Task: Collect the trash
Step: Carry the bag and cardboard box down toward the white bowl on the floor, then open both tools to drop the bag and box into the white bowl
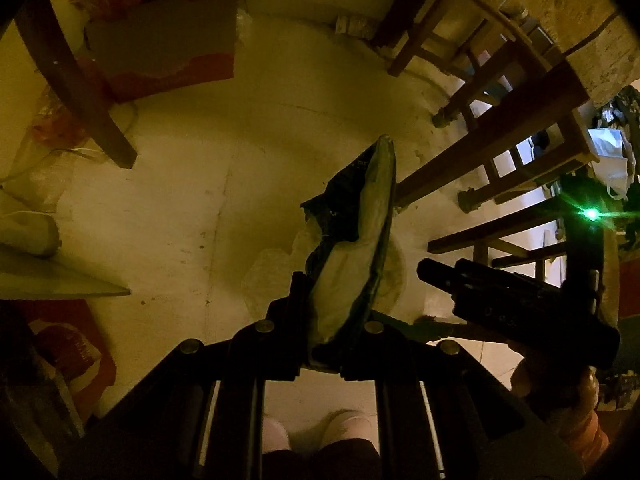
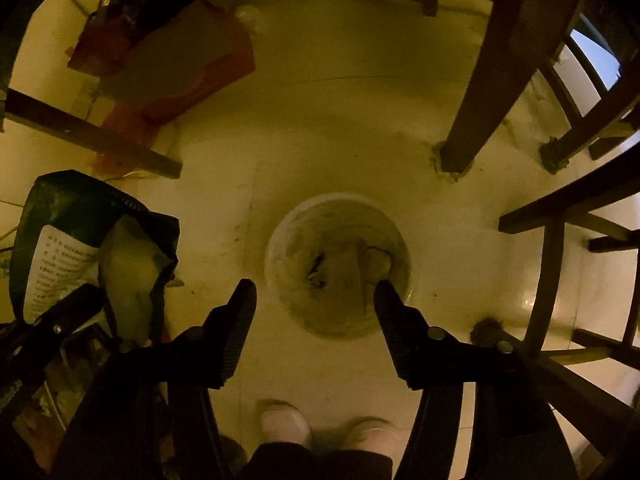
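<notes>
My left gripper is shut on a dark green wrapper with a pale inside, held up above the floor. The wrapper also shows at the left of the right wrist view, with white printed text on it. A round pale bin stands on the floor with trash inside, straight below my right gripper, which is open and empty. In the left wrist view the bin is mostly hidden behind the wrapper, and the right gripper sits to its right.
Wooden chair legs and rungs stand at the right. A table leg and red and grey cardboard lie at the left. The person's white shoes are at the bottom. The floor is pale tile.
</notes>
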Available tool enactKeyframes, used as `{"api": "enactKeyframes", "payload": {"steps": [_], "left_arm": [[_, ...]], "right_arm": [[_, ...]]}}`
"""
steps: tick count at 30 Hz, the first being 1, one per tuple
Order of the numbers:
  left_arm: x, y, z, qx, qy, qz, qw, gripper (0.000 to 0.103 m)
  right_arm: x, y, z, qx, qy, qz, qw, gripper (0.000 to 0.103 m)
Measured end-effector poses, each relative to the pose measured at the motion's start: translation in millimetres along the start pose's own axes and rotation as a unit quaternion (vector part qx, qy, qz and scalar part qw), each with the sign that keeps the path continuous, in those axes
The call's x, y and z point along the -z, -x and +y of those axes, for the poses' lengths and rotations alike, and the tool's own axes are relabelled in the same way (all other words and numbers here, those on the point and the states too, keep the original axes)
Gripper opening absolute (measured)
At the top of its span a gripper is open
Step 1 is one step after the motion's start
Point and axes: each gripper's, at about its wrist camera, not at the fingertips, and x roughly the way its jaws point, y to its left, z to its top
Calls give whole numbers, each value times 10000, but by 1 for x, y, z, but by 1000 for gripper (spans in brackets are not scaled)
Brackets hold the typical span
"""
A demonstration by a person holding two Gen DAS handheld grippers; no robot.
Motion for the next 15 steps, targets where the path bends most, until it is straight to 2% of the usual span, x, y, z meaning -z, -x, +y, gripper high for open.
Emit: {"api": "enactKeyframes", "payload": {"steps": [3,8,10,12,15], "left_arm": [[-3,-12,-8,100,-25,116,9999,11],[-11,-34,-20,311,-89,294,9990,12],[-14,-45,-27,440,-95,423,9981,19],[-15,-57,-33,528,-96,582,9969,38],[-15,-69,-41,400,-145,787,9960,42]], "right_arm": [[2,6,-11,258,5,-77,9996,57],[2,24,-28,385,-135,-178,9990,57],[2,32,-33,410,-201,-246,9987,57],[1,41,-35,430,-252,-295,9983,57],[-2,55,-34,398,-349,-375,9979,57]]}}
